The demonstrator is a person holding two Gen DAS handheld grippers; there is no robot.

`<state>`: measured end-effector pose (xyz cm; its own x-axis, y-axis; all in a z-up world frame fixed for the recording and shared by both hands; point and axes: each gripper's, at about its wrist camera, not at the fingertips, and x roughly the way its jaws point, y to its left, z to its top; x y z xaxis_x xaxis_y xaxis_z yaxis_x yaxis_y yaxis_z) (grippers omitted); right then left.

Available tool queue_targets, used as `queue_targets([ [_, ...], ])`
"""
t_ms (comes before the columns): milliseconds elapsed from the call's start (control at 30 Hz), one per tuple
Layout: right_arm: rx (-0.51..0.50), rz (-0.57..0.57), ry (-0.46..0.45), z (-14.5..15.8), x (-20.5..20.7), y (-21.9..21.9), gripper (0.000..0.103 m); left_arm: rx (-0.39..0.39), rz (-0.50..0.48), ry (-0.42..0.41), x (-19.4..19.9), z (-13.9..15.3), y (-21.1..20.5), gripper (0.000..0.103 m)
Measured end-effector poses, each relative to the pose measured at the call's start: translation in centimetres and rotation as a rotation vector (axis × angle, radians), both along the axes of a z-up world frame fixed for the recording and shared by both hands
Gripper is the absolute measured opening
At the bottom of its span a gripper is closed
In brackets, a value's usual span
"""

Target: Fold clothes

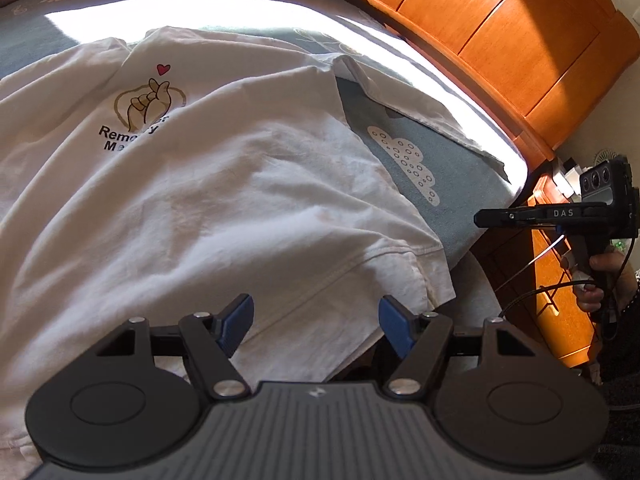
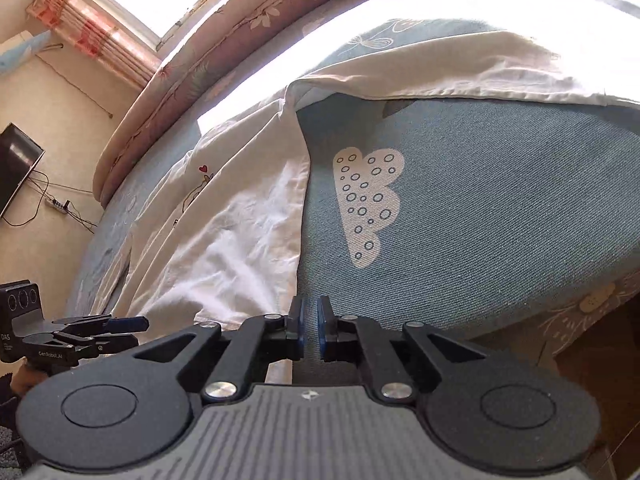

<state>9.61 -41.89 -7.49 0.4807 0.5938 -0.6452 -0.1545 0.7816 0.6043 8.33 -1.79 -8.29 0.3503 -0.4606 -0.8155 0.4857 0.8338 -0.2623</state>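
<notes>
With jaws apart, shirt (image 1: 224,200) beneath.

A white T-shirt (image 1: 208,184) lies spread and creased on the blue bedcover (image 1: 420,128), partly in sunlight. Its chest print shows a hand making a finger heart, a small red heart above it and black lettering half hidden by a fold. One side is folded over the front, covering part of the print. The hem lies just ahead of the left tongs (image 1: 316,320), between and below their spread blue pads. From the right tongs (image 2: 310,326), the shirt's folded edge runs away just left of the closed tips; a sleeve stretches across far ahead.
</notes>
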Motion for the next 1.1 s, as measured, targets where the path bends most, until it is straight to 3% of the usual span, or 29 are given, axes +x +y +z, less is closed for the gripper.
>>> queue_targets([
  [67,-0.021,0.04,-0.024,0.3,0.2,1.5,0.011,0.111,-0.069,-0.036,-1.1,-0.4,0.0,0.069],
  [167,-0.103,0.142,-0.083,1.2,0.7,4.6,0.013,0.185,-0.115,-0.056,-2.1,-0.9,0.7,0.069],
  [300,-0.157,0.264,-0.121,1.9,1.5,8.2,0.024,0.131,-0.079,0.002,-2.0,-1.6,2.2,0.069],
  [433,-0.16,0.264,-0.101,1.0,3.1,8.7,0.035,0.1,-0.046,0.013,-2.3,-2.4,3.1,0.07],
  [667,0.016,0.11,0.066,-3.3,8.2,4.8,0.035,0.05,-0.024,0.031,-1.9,-2.4,3.7,0.072],
  [767,0.199,0.061,0.126,-5.1,9.1,3.2,0.036,-0.014,0.007,0.05,-1.6,-2.6,4.5,0.076],
  [900,0.307,0.02,0.159,-6.4,9.5,2.0,0.035,-0.041,0.023,0.065,-1.5,-2.5,4.9,0.076],
  [1100,0.19,0.004,0.144,-5.1,6.9,0.2,0.04,-0.064,0.017,0.063,-1.4,-2.7,4.9,0.08],
])
